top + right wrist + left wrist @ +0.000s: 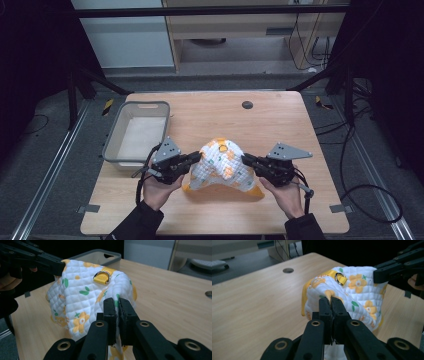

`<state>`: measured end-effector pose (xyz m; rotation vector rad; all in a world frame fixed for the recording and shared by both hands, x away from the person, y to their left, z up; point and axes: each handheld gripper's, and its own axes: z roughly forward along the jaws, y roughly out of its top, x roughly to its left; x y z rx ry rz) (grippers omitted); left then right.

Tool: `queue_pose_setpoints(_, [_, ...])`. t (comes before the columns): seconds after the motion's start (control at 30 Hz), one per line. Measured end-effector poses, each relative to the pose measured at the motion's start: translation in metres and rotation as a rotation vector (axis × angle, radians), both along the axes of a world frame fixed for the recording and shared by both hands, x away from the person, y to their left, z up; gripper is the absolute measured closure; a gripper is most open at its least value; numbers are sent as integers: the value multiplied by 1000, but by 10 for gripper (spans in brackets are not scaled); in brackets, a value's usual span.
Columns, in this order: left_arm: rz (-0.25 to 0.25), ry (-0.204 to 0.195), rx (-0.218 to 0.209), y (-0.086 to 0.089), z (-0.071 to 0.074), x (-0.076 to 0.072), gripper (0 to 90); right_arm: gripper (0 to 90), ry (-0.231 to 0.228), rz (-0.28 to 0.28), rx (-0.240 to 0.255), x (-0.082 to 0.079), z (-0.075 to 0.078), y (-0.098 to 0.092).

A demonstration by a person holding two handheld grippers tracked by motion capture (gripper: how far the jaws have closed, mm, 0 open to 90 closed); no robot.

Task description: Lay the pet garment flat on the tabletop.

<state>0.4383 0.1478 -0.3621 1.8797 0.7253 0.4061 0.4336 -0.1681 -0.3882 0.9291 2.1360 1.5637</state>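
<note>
Gripping a quilted floral bib (222, 167) from both sides: left gripper (196, 158) and right gripper (247, 161), jaws pinched on fabric, bib lifted into a hump at mid-counter (280, 125). Yellow strap with metal ring (340, 278) on top. Farther left, grey bin (136, 131); beyond, round hole (247, 105).

Underside of quilted cloth (222, 167) hidden against table (280, 130). Cloth edge between jaws of left gripper (331, 301) and right gripper (117, 302) covered by pads. Forearms cut off at bottom edge of high view. Grey bin (134, 134) contents too pale to tell. Flower print blurred.
</note>
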Motion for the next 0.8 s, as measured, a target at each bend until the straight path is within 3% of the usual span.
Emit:
queue_pose_setpoints(0.1, [10, -26, -19, 0, 14, 1, 881, 850, -20, -10, 22, 2, 8, 0])
queue_pose_setpoints(0.2, [44, -53, -11, -2, 22, 10, 880, 848, -45, -42, 23, 13, 14, 5])
queue_pose_setpoints(0.27, [81, -57, -9, -5, 22, 23, 879, 847, -46, -62, 21, 19, 14, 6])
queue_pose_setpoints(0.33, [140, -61, -2, -9, 17, 40, 865, 841, -47, -117, 8, 36, 10, 9])
queue_pose_setpoints(0.37, [226, -62, 10, -13, 7, 58, 745, 828, -37, -182, -24, 53, 1, 12])
queue_pose_setpoints(0.4, [226, -62, 10, -13, 7, 58, 649, 828, -37, -182, -24, 53, 1, 12])
queue_pose_setpoints(0.43, [255, -47, 13, -14, 1, 66, 649, 803, -39, -214, -49, 61, -4, 14])
queue_pose_setpoints(0.5, [283, -3, 12, -13, -8, 77, 525, 691, -9, -292, -114, 78, -19, 16])
queue_pose_setpoints(0.63, [285, 7, 10, -4, -18, 74, 443, 616, 1, -311, -124, 79, -24, 10])
queue_pose_setpoints(0.8, [275, 7, 27, 17, -20, 58, 382, 531, -6, -285, -125, 63, -19, -6])
